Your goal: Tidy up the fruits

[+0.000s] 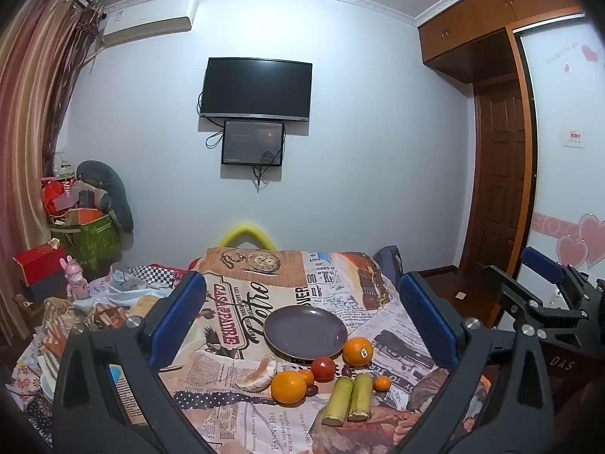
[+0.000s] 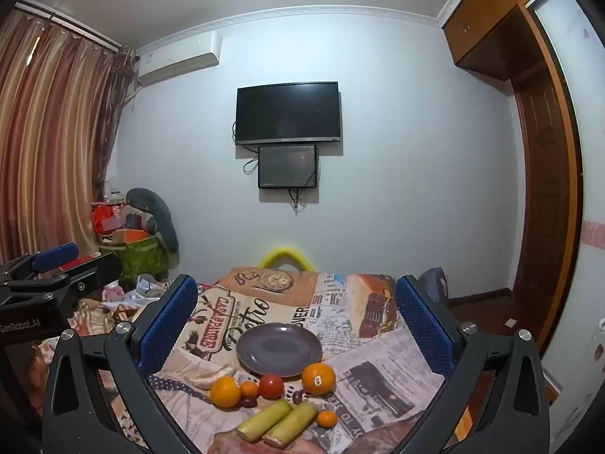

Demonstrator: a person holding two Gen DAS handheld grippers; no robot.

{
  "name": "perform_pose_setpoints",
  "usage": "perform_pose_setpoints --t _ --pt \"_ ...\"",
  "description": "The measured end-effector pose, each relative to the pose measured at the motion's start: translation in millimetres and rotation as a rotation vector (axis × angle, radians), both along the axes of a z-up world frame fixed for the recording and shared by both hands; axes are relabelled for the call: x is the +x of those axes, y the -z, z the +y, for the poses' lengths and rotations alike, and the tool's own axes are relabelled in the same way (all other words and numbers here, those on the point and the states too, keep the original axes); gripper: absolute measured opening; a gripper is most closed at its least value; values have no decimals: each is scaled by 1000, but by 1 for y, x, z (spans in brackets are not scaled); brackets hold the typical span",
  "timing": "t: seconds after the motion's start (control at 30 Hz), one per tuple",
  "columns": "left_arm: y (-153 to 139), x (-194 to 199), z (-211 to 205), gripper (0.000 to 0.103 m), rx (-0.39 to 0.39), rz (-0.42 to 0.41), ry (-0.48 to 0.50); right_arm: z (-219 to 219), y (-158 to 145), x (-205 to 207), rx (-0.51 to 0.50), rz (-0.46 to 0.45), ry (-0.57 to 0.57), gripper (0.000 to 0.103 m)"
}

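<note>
Jaws of both grippers stand wide apart, gripping nothing. Left gripper (image 1: 298, 314) and right gripper (image 2: 295, 317) hang above the near edge of the counter (image 1: 397, 344), side by side; each shows at the edge of the other's view.

Counter wears a newspaper-print cloth (image 2: 363, 363). Grey plate (image 1: 305, 331) sits mid-cloth, bare.

Fruit lies in a loose cluster just in front of the plate:
- Stickered orange (image 1: 357, 351) at the plate's front right rim, touching or nearly so.
- Red tomato (image 1: 323, 369) left of it, at the plate's front edge.
- Larger orange (image 1: 288, 387) nearer and to the left, with a small tangerine (image 1: 306, 377) between it and the tomato.
- Peeled citrus segments (image 1: 259, 374) at the far left of the group.
- 2 sugarcane pieces (image 1: 349, 397), pale green, side by side and touching, nearest to the cameras.
- Second small tangerine (image 1: 382, 383) just right of the cane.
- 3 small dark fruits, type unclear: 1 (image 1: 312, 390) beside the larger orange, 2 (image 2: 295, 394) between tomato and stickered orange.

Background: wall TV (image 2: 288, 112) with a smaller screen (image 2: 287, 166) below it, striped curtain (image 2: 53, 143) at left, wooden door (image 1: 499, 174) at right.
</note>
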State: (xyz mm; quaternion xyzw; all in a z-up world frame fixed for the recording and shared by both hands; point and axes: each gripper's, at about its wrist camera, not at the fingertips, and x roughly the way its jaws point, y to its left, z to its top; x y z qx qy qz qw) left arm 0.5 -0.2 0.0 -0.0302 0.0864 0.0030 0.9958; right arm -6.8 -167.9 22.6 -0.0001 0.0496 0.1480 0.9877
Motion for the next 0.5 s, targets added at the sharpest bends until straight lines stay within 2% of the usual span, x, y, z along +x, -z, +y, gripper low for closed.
perform_pose_setpoints --t 0.5 --pt "2 2 1 103 1 2 13 -2 4 1 18 8 -4 103"
